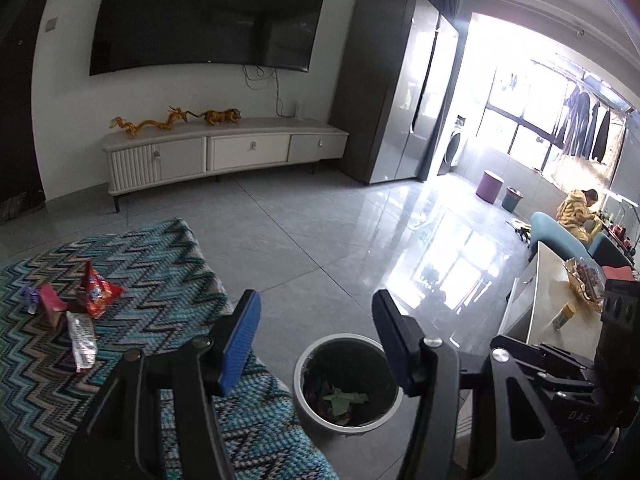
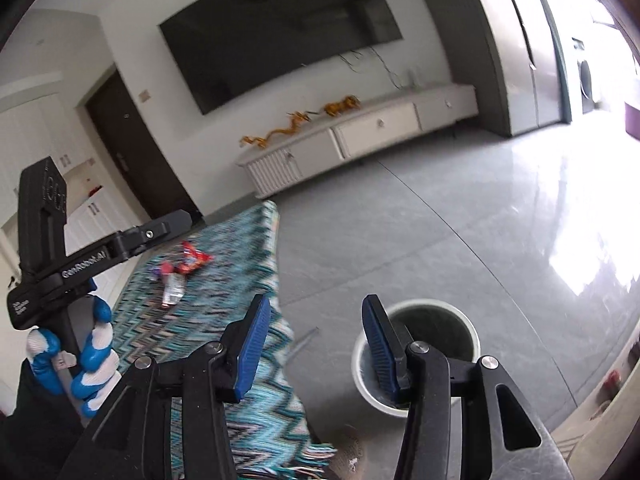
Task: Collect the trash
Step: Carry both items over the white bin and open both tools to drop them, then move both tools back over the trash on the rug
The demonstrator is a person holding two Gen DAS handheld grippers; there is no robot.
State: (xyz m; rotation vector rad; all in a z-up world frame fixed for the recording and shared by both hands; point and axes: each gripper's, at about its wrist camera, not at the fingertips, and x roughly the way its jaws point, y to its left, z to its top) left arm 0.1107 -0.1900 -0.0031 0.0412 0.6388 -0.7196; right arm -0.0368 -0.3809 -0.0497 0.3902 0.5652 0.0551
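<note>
**Both tools spread wide above a bin, wrappers waiting on the blanket**

The left tool (image 1: 316, 320), its blue-padded black fingers (image 1: 240, 340) spread wide and holding nothing, hangs over the edge of a teal, black and white zigzag-patterned woven blanket (image 1: 160, 256). Just below and between its fingertips stands a round white waste bin with a dark inside (image 1: 310, 412) on the grey tiled floor (image 1: 320, 232); green and purple scraps lie at its bottom. The trash sits well to the left of this tool, on the blanket: a red crinkled snack bag (image 1: 98, 290), a pink-red small carton (image 1: 52, 306) just beside it, a silver foil wrapper (image 1: 82, 340) nearer the camera, and a small purple wrapper (image 1: 30, 296) at the far left.

The right tool (image 2: 316, 328) is likewise wide and empty, its right finger in front of the bin's white rim (image 2: 360, 360), its left finger over the blanket's edge. The wrappers lie ahead and to its left. The person's blue-and-white gloved hand (image 2: 92, 352) grips the other tool's handle at the lower left of the right wrist view.
</note>
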